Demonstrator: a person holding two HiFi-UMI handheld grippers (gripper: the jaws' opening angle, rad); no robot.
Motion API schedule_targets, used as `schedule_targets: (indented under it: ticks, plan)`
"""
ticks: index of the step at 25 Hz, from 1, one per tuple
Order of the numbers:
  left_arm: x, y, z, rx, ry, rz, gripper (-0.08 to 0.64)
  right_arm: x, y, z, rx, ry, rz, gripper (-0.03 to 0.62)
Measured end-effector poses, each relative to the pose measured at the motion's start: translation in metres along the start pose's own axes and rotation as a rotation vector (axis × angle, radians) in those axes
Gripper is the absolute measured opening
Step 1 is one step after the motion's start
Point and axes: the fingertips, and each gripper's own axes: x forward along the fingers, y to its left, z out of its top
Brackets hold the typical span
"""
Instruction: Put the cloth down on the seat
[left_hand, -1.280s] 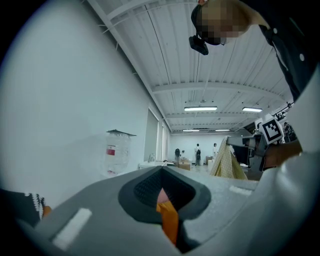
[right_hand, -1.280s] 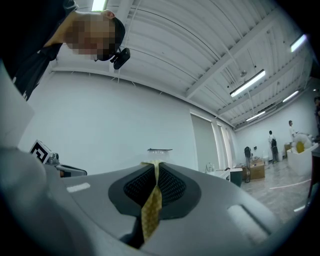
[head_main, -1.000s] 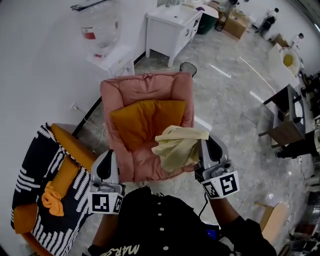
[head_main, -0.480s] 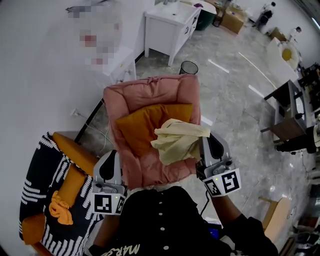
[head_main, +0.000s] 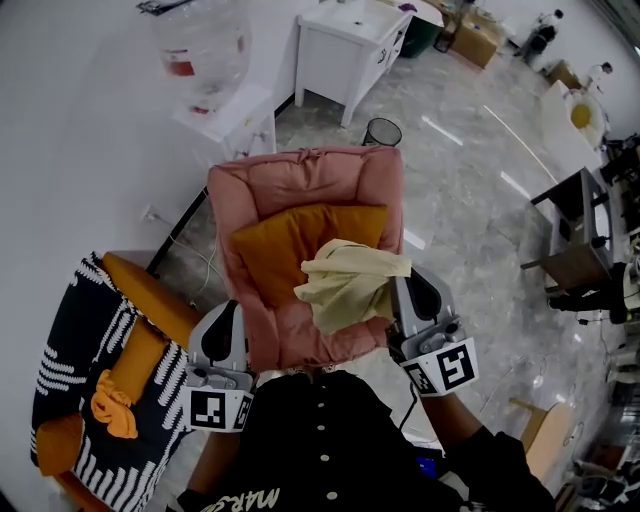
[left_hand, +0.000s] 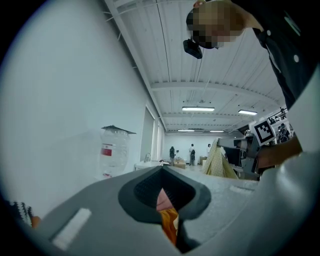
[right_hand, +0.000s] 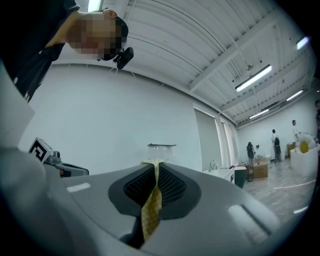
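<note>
A pale yellow cloth (head_main: 350, 285) hangs bunched over the pink armchair (head_main: 300, 180), just above the front edge of the orange cushion (head_main: 275, 245) on its seat. My right gripper (head_main: 405, 290) is shut on the cloth's right side. In the right gripper view a yellow strip of cloth (right_hand: 150, 210) is pinched between the pads of that right gripper (right_hand: 155, 172). My left gripper (head_main: 222, 325) is at the chair's front left corner, apart from the cloth. In the left gripper view this gripper (left_hand: 162, 187) is shut with nothing in it; pink and orange show past it.
A black-and-white patterned chair (head_main: 70, 340) with orange cushions stands at the left. Behind the armchair are a white stand with a water jug (head_main: 205, 50), a white cabinet (head_main: 345, 45) and a wire bin (head_main: 381, 131). A dark table (head_main: 580, 230) is at the right.
The cloth and my right gripper have shifted a little left, further over the cushion. The left gripper has barely moved. Both stay shut.
</note>
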Motion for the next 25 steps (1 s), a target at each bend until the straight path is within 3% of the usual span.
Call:
schedule_targets:
  ticks: [6, 11, 25]
  plan:
    - [-0.005, -0.021, 0.004, 0.034, -0.039, -0.047, 0.0, -0.003, 0.012, -0.015, -0.002, 0.035, 0.071, 0.037]
    - [-0.008, -0.023, -0.019, 0.072, 0.058, 0.046, 0.0, -0.009, 0.018, -0.048, 0.012, 0.107, 0.111, 0.035]
    - [-0.019, -0.06, -0.078, 0.095, 0.176, 0.014, 0.0, -0.017, 0.033, -0.16, 0.049, 0.246, 0.213, 0.035]
